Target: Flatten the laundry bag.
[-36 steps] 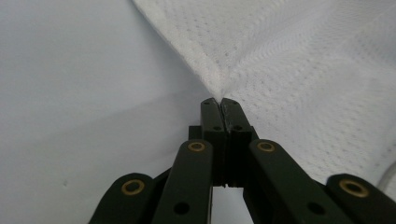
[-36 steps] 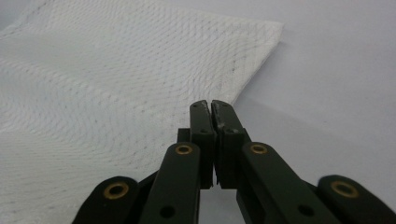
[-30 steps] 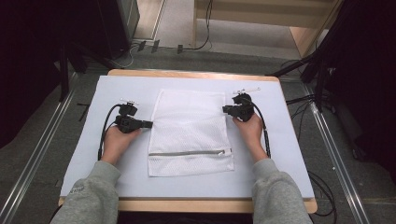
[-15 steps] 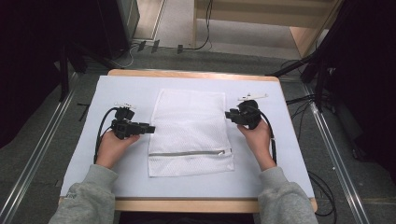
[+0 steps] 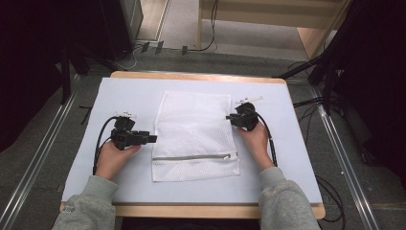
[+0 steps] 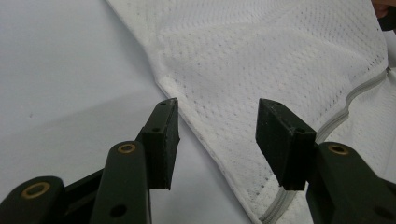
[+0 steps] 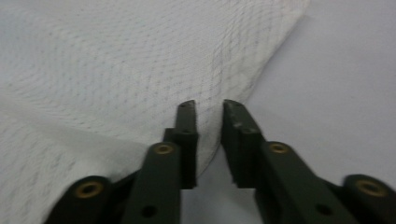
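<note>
One white mesh bag (image 5: 194,135) lies flat mid-table on the white mat (image 5: 119,96), zipper (image 5: 191,157) nearest the person. Two grippers flank it: the left gripper (image 6: 217,135), jaws wide, straddles its left edge; the right gripper (image 7: 209,135), jaws narrow, straddles its right edge.

One white mesh bag (image 5: 194,136), one grey zip (image 5: 191,157), two black grippers, left (image 5: 152,139), right (image 5: 229,117), one table (image 5: 201,76)

A pale sheet (image 5: 129,93) covers the wooden table (image 5: 191,75); metal rails (image 5: 36,163) flank it on grey floor (image 5: 230,60).
</note>
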